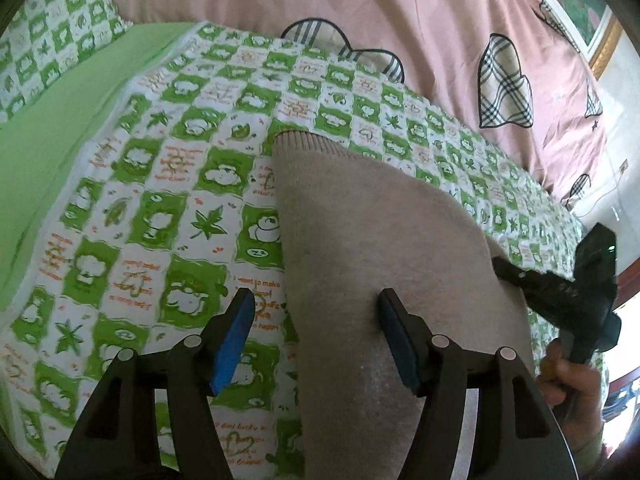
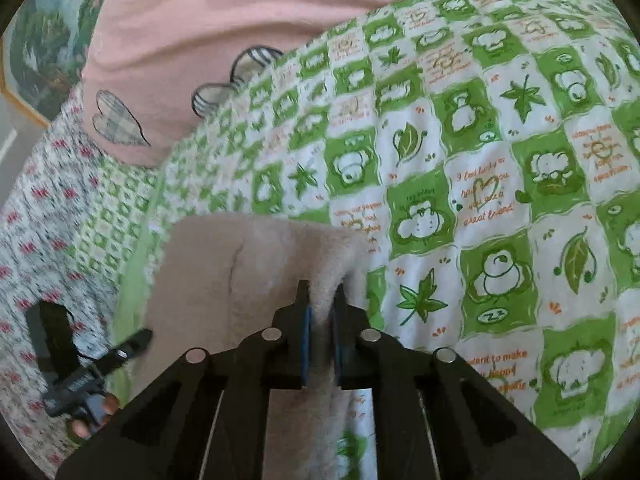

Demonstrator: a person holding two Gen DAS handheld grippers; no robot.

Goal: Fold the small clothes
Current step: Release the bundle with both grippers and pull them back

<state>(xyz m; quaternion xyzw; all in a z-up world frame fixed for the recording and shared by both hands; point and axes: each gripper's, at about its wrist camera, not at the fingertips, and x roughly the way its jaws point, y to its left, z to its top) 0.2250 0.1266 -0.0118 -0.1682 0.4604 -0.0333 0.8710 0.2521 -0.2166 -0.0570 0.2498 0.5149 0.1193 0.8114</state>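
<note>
A small beige knit garment (image 1: pixel 372 220) lies on the green-and-white patterned quilt (image 1: pixel 160 184), its ribbed hem pointing away. My left gripper (image 1: pixel 316 340) is open just above the garment's left edge, holding nothing. My right gripper (image 2: pixel 320 320) is shut on a raised fold of the same beige garment (image 2: pixel 256 256), which hangs from between the pads. The right gripper also shows at the right of the left wrist view (image 1: pixel 516 276), and the left gripper shows at the lower left of the right wrist view (image 2: pixel 132 344).
A pink blanket (image 1: pixel 360 8) with plaid heart patches lies along the far side of the quilt. A plain green sheet (image 1: pixel 52 132) lies to the left. A floral cloth (image 2: pixel 36 220) hangs beyond the quilt's edge. A framed picture (image 1: pixel 592 16) hangs at the back.
</note>
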